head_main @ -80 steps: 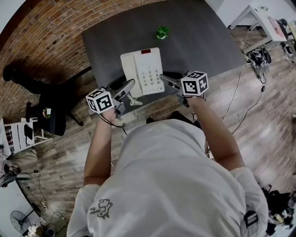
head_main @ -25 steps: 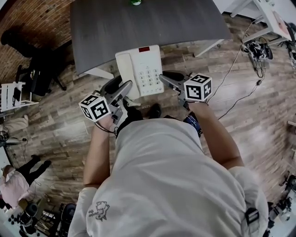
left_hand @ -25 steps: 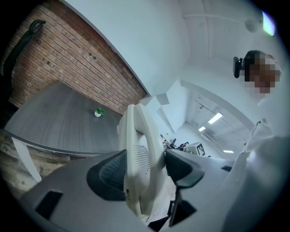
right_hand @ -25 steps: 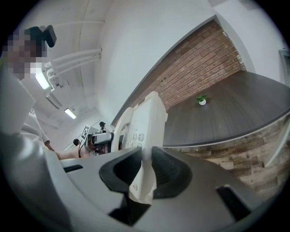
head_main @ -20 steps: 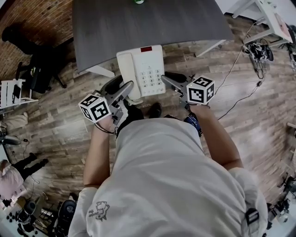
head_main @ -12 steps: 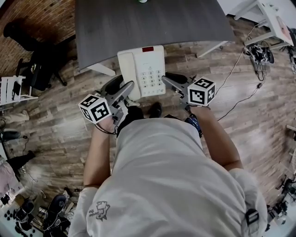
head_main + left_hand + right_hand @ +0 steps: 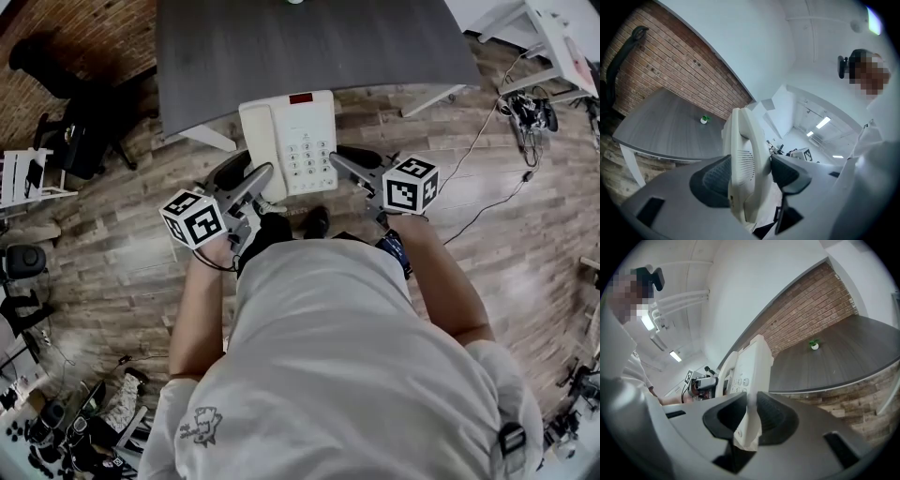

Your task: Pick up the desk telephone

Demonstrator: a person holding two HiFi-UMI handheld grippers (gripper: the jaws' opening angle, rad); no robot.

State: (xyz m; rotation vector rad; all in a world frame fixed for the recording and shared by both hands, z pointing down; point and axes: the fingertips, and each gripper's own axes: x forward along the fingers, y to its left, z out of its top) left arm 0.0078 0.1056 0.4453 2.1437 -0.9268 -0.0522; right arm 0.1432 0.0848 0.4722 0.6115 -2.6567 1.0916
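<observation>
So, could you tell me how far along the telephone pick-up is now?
Done: the telephone is off the desk, held in the air mostly above the wooden floor. In hand: the left gripper clamps its handset side, the right gripper its keypad edge. Left: nothing visible beyond keeping it steady.

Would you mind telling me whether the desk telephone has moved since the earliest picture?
Yes. The desk telephone, then on the grey table, is now mostly past its near edge, over the wooden floor.
</observation>
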